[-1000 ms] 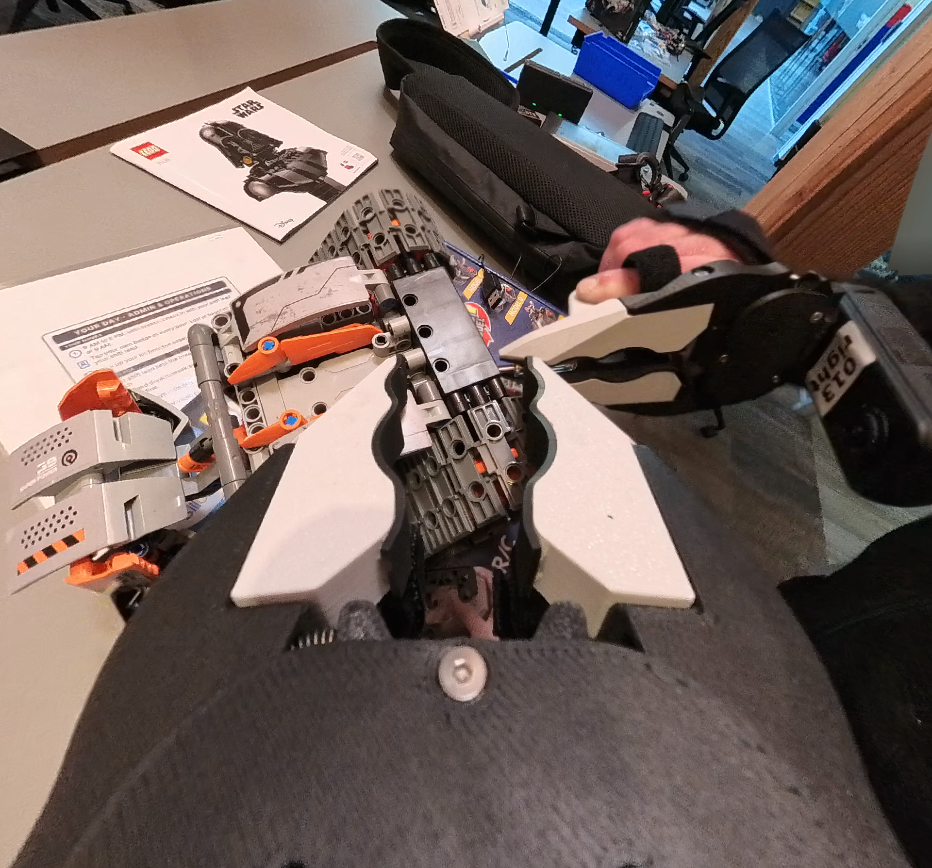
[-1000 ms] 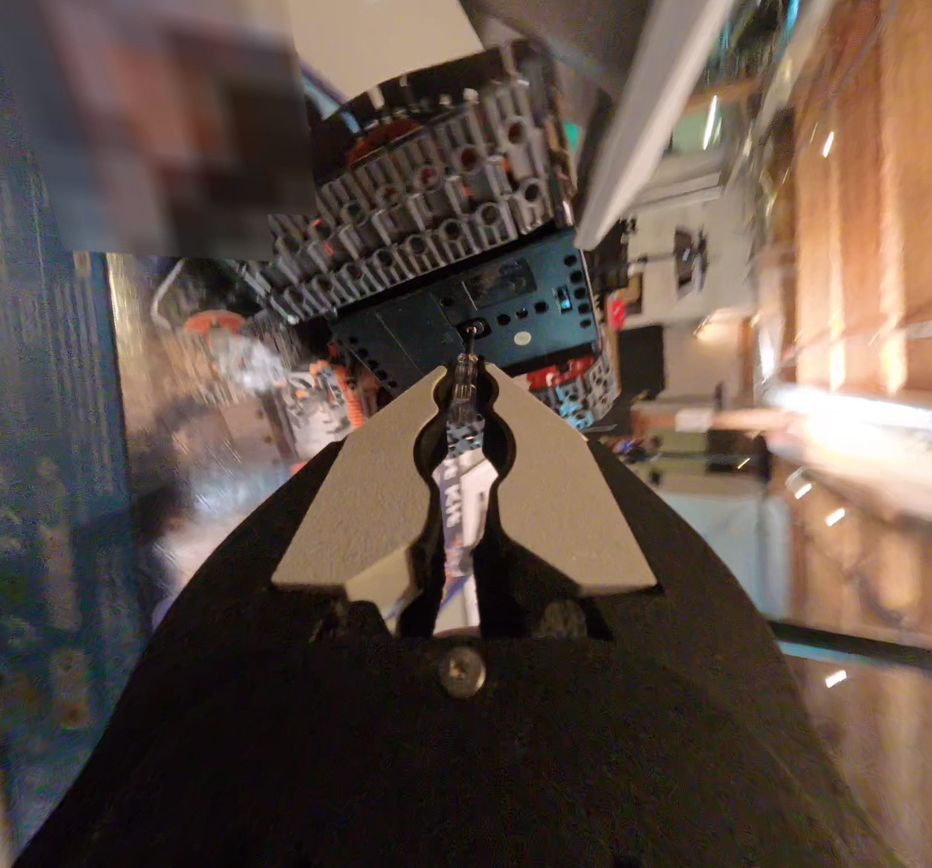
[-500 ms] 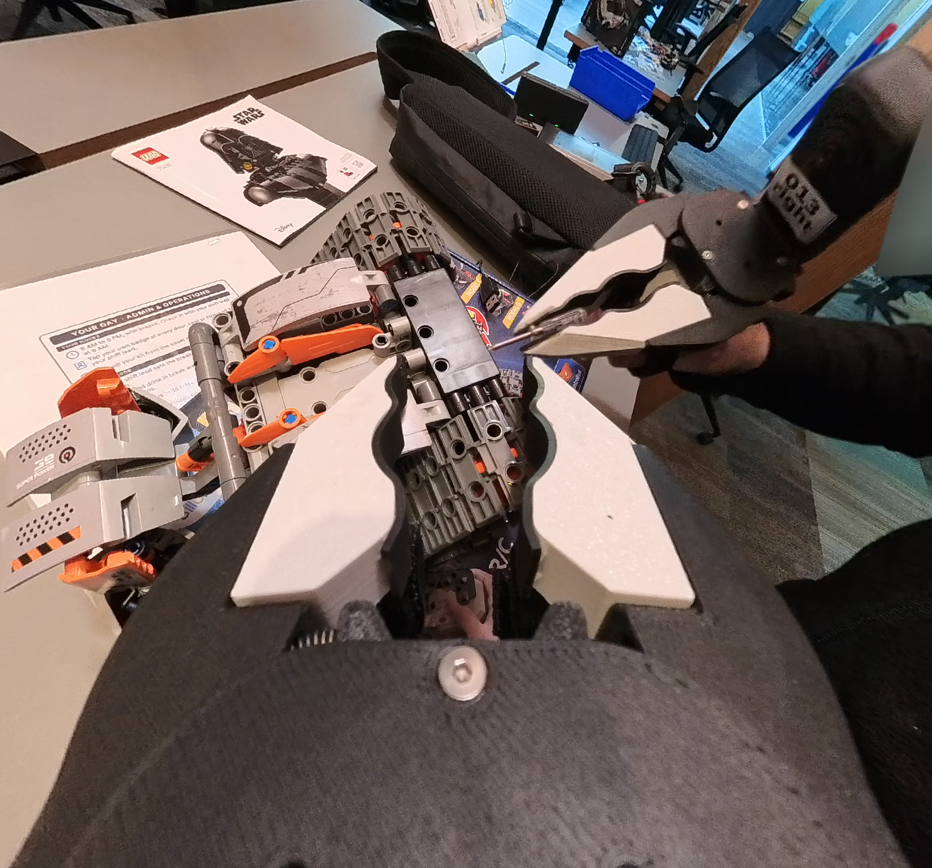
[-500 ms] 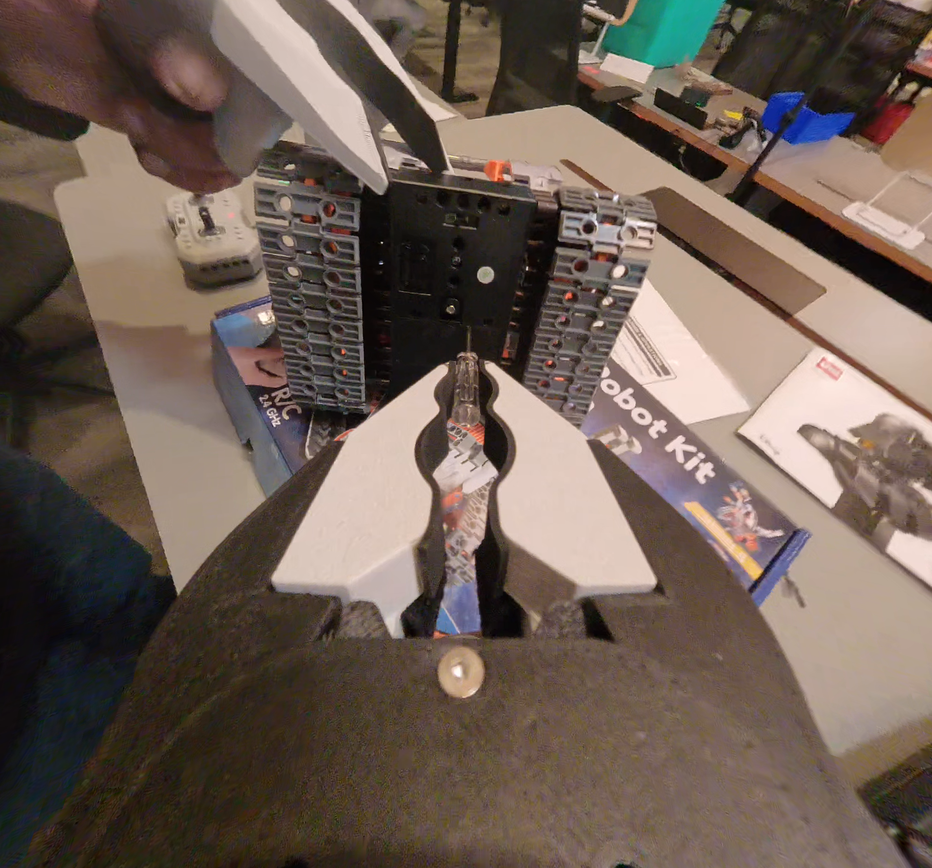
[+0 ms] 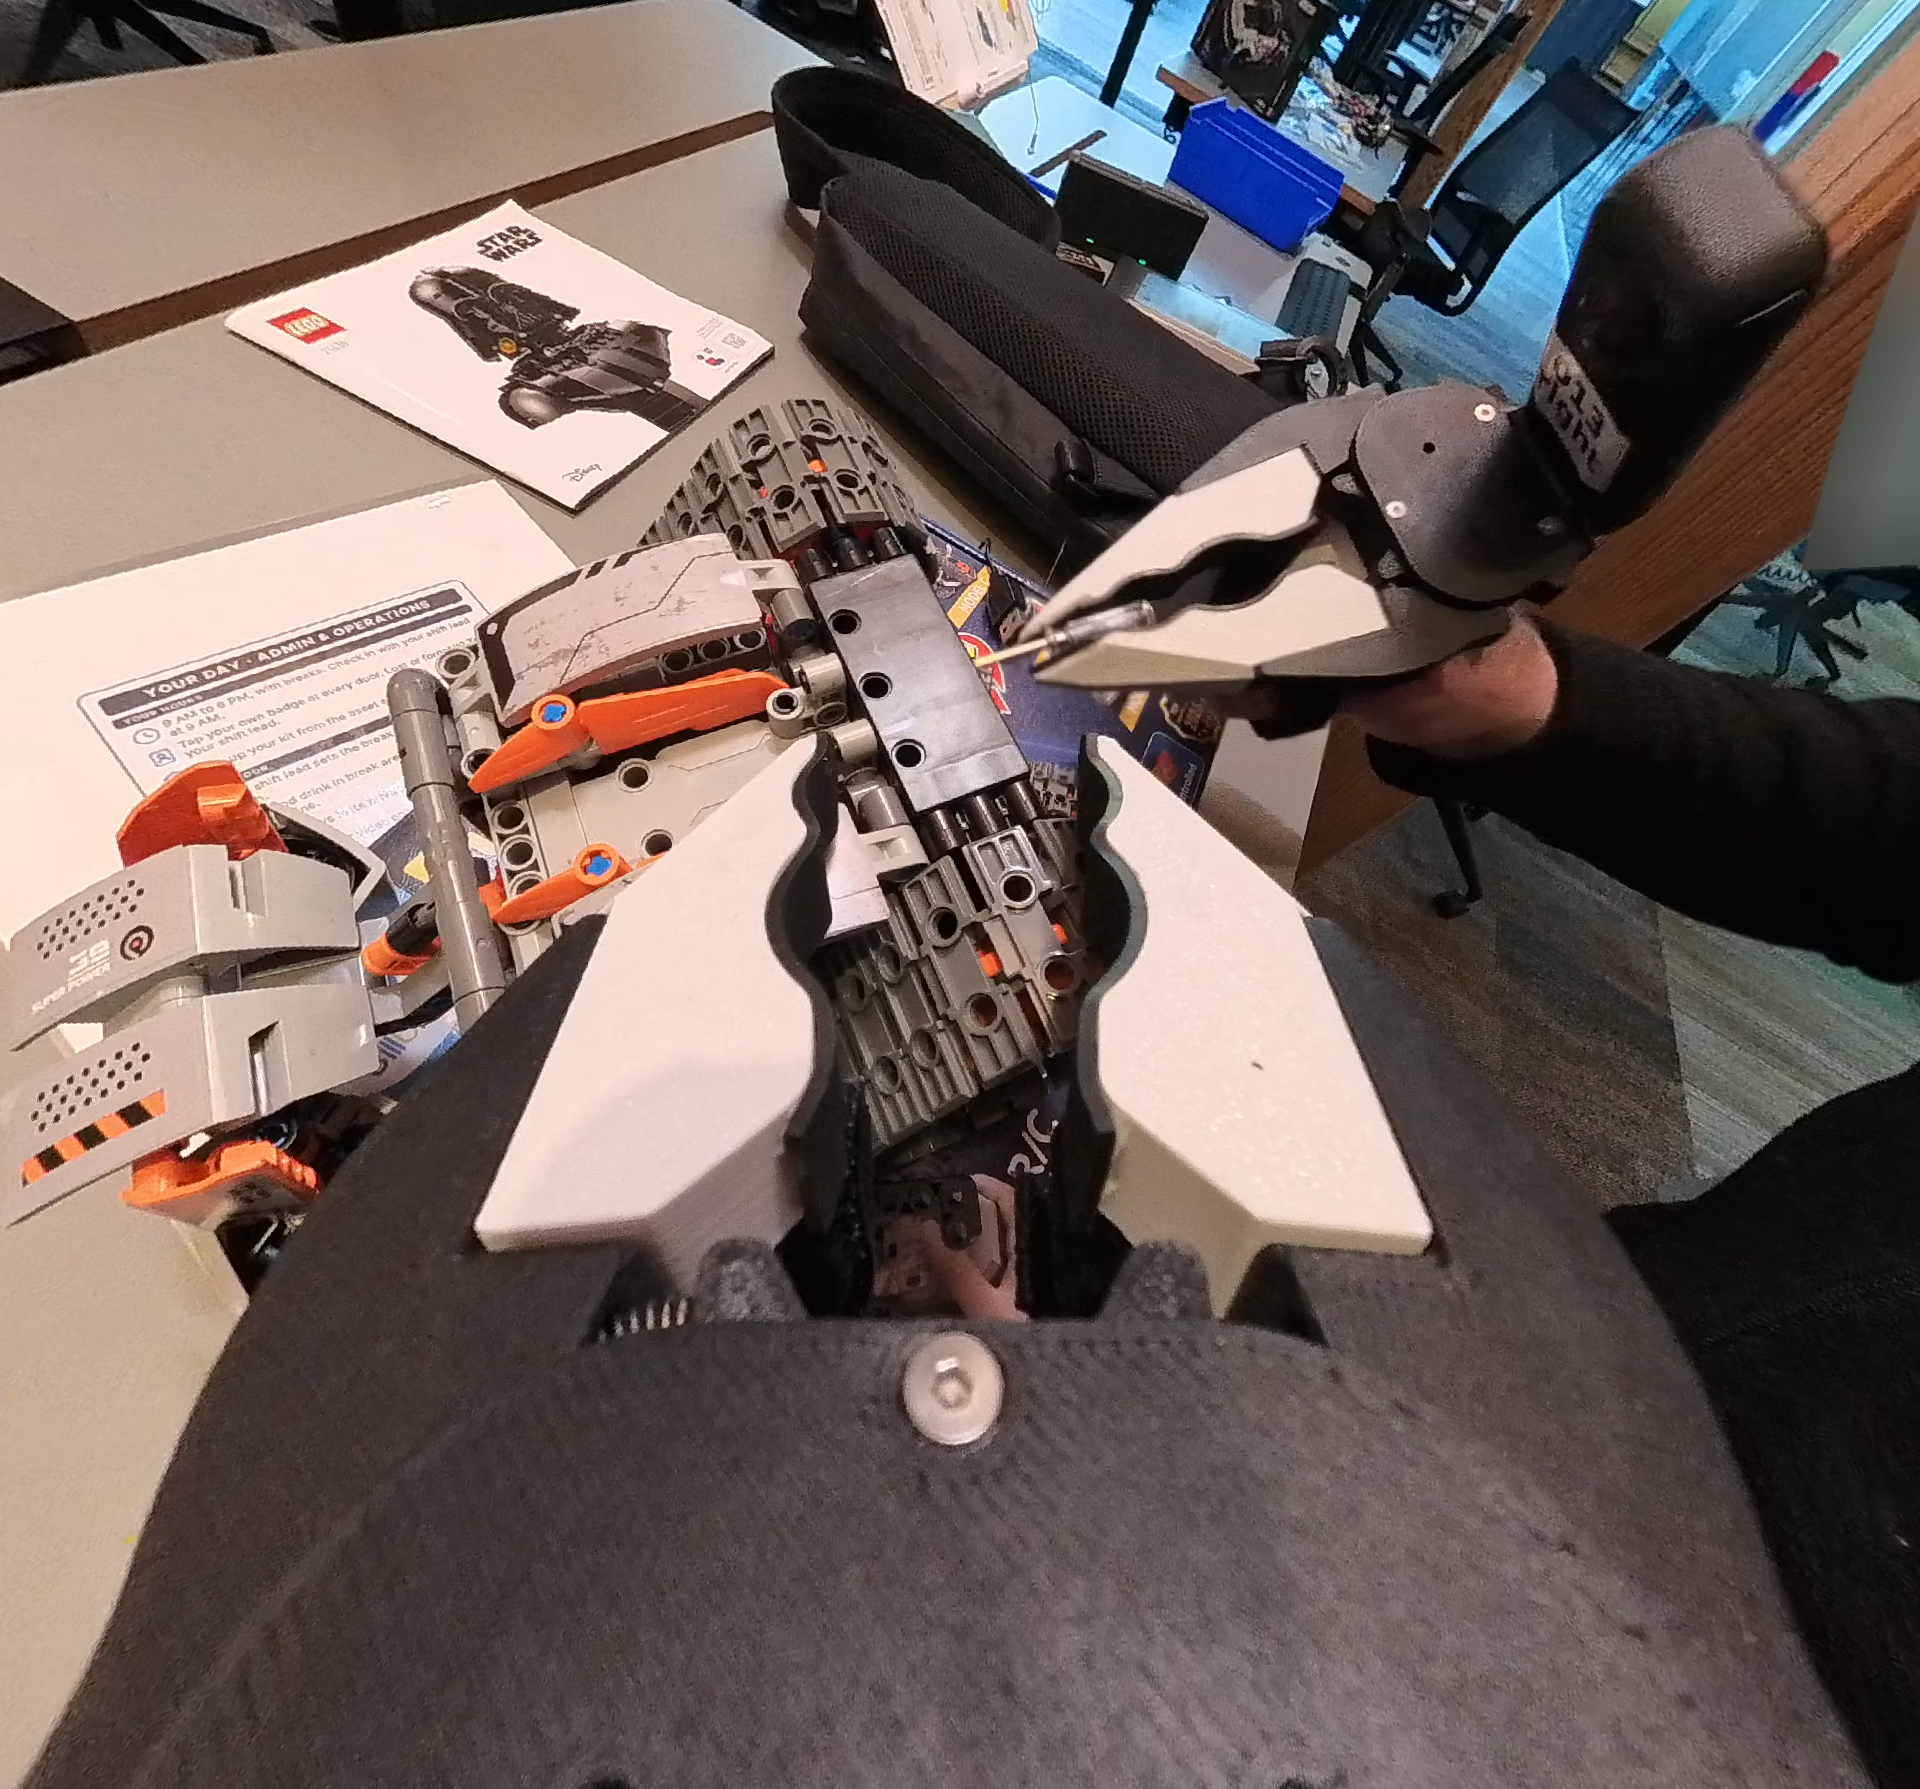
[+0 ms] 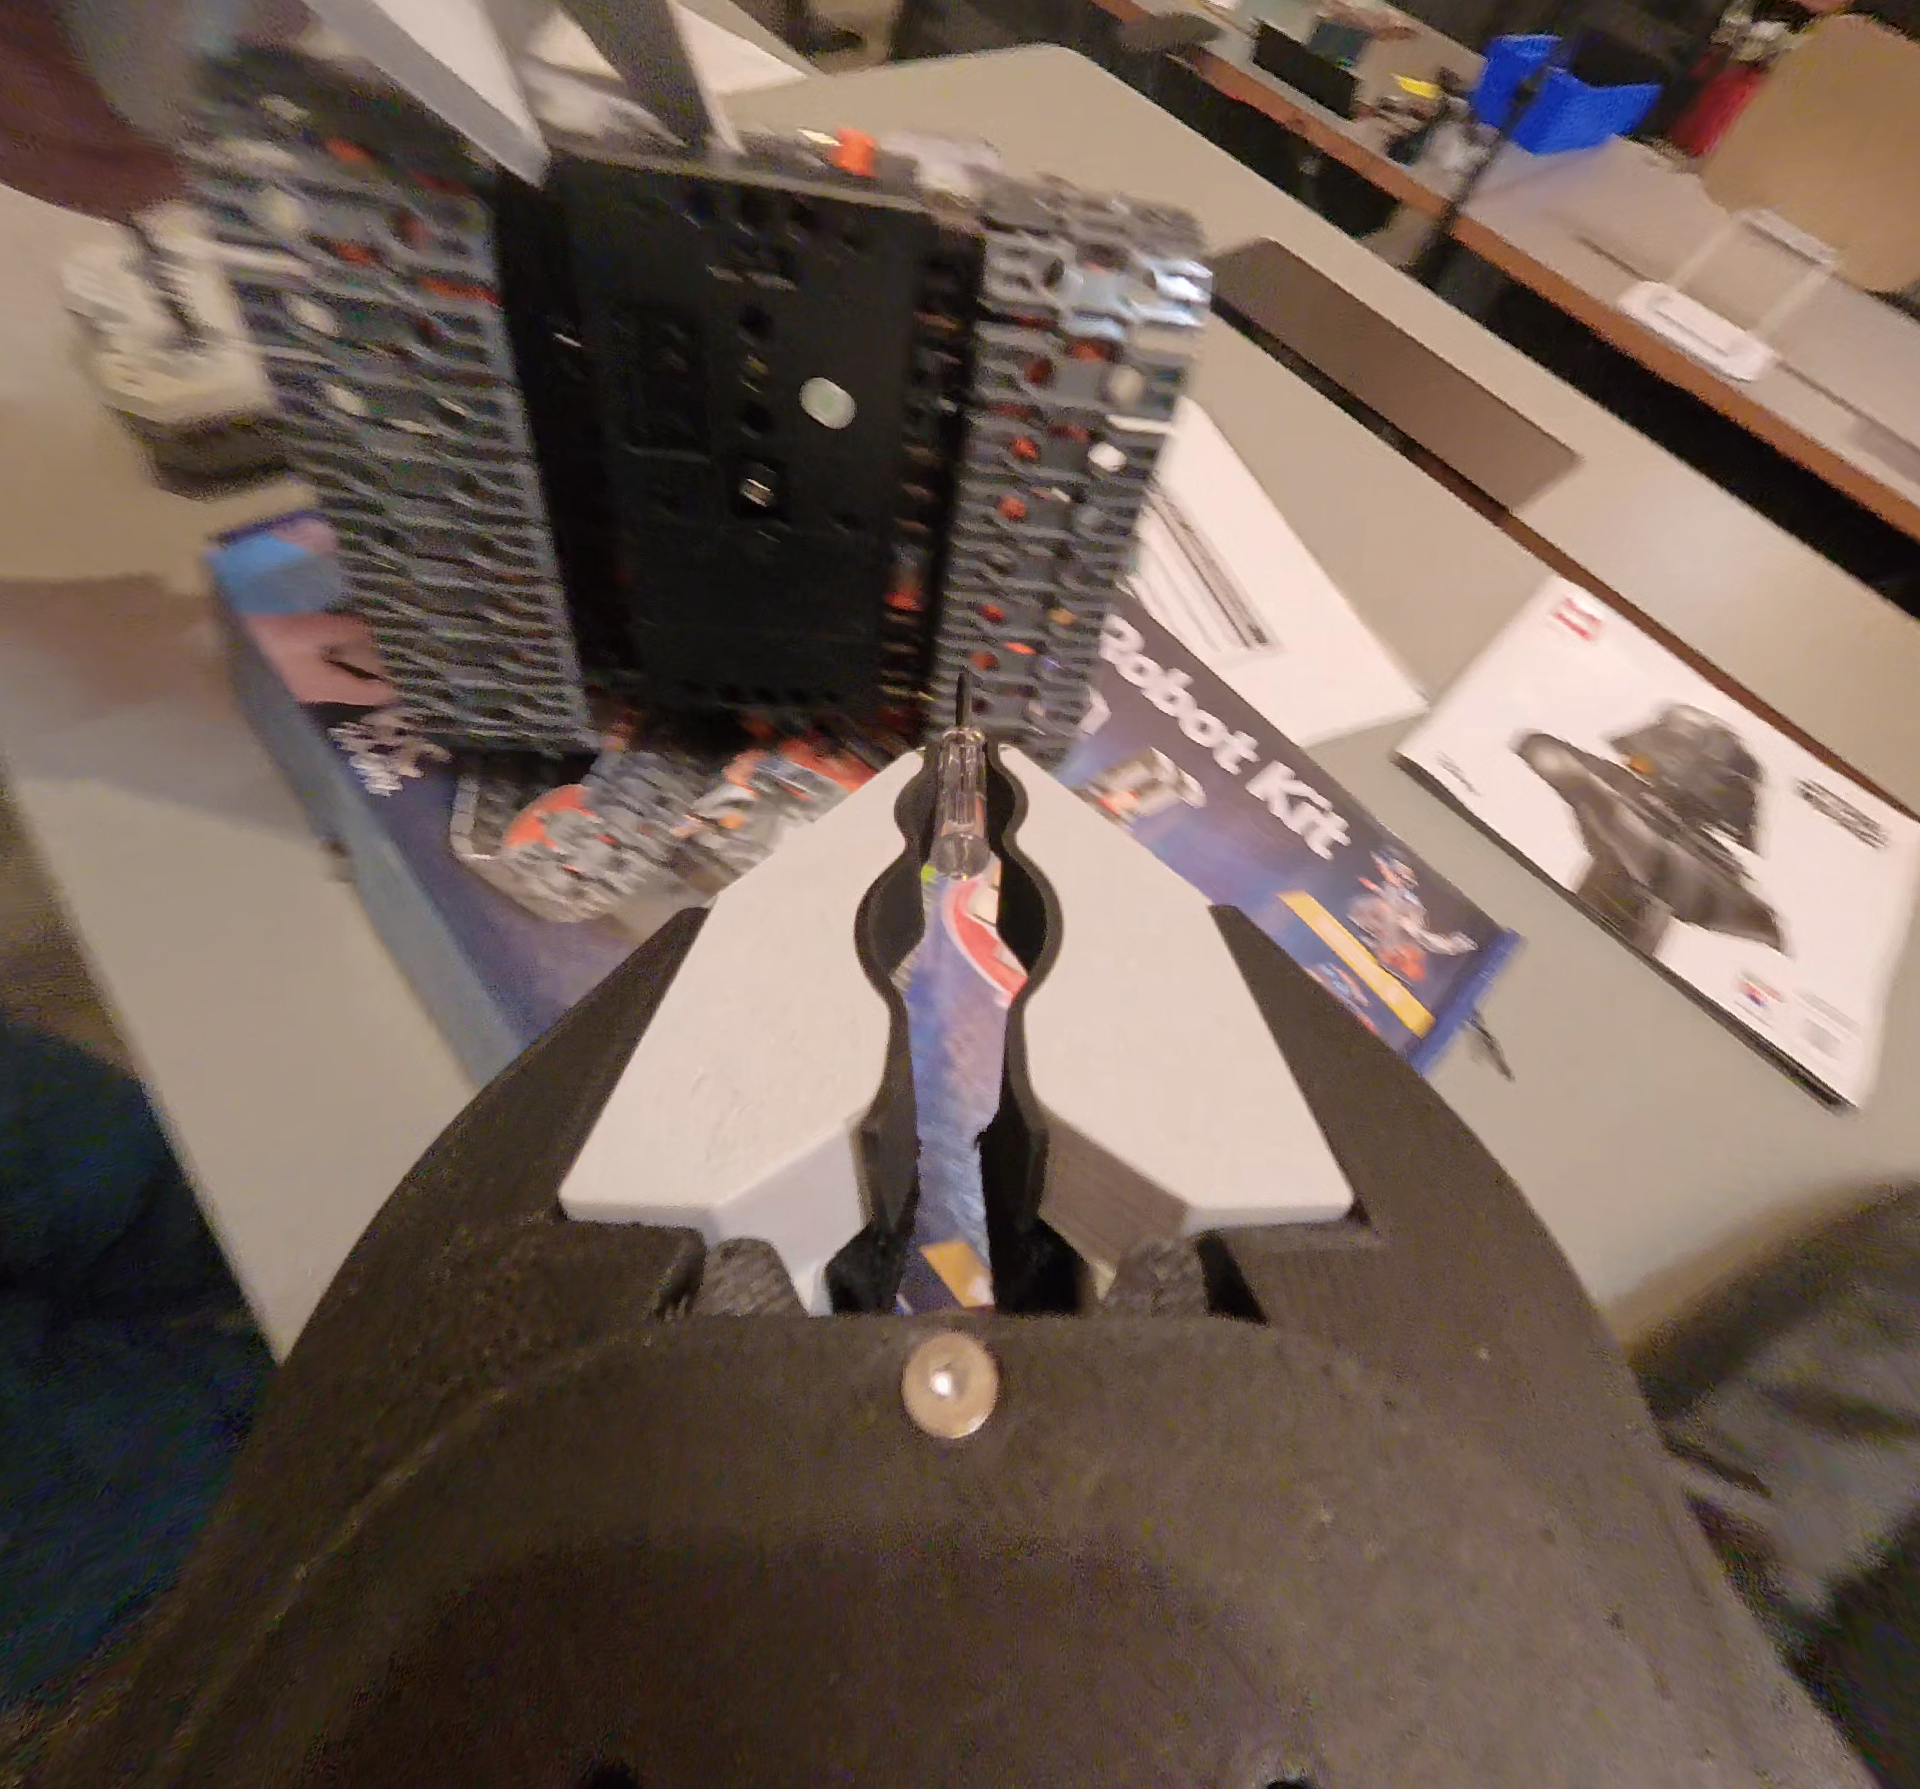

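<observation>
We find the left gripper [image 5: 951, 783] clamped on the tracked brick vehicle [image 5: 883, 804], tipped on edge. The right gripper [image 6: 961, 752], pinching a small screwdriver [image 6: 956, 804], points its shaft at twelve o'clock toward the vehicle's black underside [image 6: 748, 451], just short.

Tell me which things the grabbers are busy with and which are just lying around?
In use: left gripper, clamped on grey-and-black tracked brick vehicle; right gripper, pinching small clear-handled screwdriver.
Lying about: white picture booklet; white printed sheet; long black mesh bag; blue cardboard box under the vehicle.
</observation>
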Action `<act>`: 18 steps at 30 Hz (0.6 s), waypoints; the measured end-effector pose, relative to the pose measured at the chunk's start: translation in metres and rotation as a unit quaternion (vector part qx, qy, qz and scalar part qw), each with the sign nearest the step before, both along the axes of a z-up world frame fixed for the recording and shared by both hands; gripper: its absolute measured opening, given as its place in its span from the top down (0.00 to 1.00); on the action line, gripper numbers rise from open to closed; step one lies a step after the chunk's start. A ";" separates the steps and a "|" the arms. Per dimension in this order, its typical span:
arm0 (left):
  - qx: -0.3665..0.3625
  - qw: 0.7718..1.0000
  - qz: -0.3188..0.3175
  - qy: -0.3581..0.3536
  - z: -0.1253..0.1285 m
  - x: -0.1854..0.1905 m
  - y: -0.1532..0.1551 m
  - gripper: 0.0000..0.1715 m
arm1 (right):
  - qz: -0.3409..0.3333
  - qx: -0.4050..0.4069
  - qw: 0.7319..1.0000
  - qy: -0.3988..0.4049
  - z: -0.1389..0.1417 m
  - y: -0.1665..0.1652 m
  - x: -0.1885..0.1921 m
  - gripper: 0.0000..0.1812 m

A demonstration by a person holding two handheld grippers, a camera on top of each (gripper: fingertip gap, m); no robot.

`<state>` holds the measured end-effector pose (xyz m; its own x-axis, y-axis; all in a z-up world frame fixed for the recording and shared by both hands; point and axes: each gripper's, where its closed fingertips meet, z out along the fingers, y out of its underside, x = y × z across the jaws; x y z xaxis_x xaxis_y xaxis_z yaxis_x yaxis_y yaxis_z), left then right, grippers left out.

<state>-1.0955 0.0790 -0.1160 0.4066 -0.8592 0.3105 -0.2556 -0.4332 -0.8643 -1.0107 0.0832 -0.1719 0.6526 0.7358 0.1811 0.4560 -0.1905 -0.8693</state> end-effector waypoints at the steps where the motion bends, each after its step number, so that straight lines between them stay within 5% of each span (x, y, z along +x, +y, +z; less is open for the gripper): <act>1: 0.000 1.000 0.001 -0.001 0.000 0.000 0.000 0.75 | -0.023 0.004 1.000 -0.016 -0.005 0.005 0.009 0.98; 9: 0.000 1.000 0.000 0.000 0.000 0.000 0.000 0.75 | -0.073 -0.026 0.991 -0.107 -0.044 0.013 0.021 0.98; 18: 0.001 1.000 0.000 0.001 0.000 0.000 -0.001 0.75 | -0.048 -0.100 0.994 -0.005 -0.037 0.003 0.013 0.81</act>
<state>-1.0958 0.0784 -0.1157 0.4070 -0.8596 0.3089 -0.2564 -0.4321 -0.8646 -0.9979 0.0860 -0.2090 0.7211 0.6914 0.0447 0.4353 -0.4020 -0.8055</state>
